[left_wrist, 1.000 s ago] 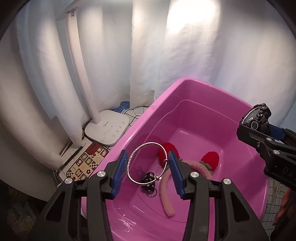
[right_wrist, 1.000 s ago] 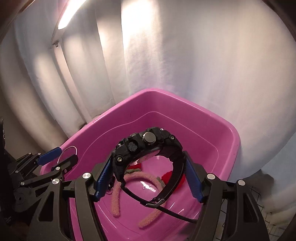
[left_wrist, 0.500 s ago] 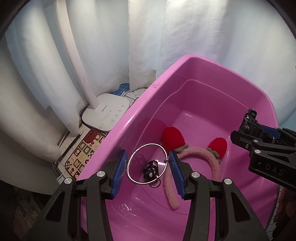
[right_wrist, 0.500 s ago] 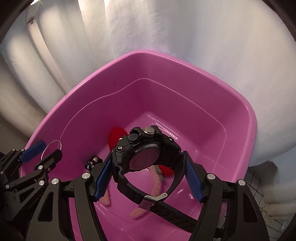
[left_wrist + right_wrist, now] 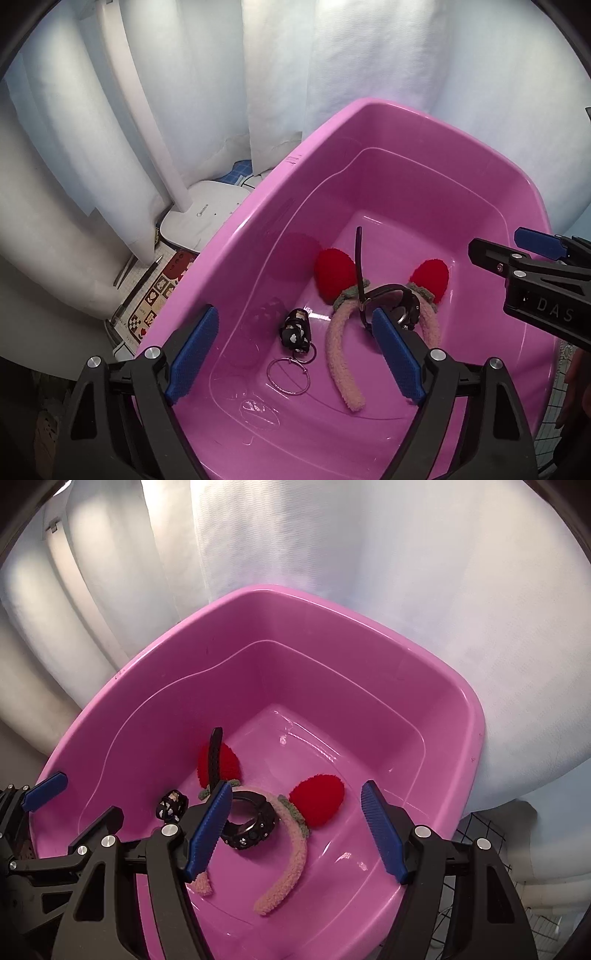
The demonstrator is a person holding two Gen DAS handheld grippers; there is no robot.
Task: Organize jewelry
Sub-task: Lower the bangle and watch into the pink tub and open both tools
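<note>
Below the opening, empty left tool point(image 5: 293, 356), the bangle point(image 5: 288, 376) lies in the basin point(image 5: 258, 221).

**White curtains all around me**

I see white curtains point(image 5: 207, 92) hanging in folds across the back, brightest toward twelve o'clock. At ten o'clock a white lamp base point(image 5: 201, 221) stands with its stem rising upward. Beneath it, at nine o'clock, lies a checkered patterned mat point(image 5: 155, 299).
</note>
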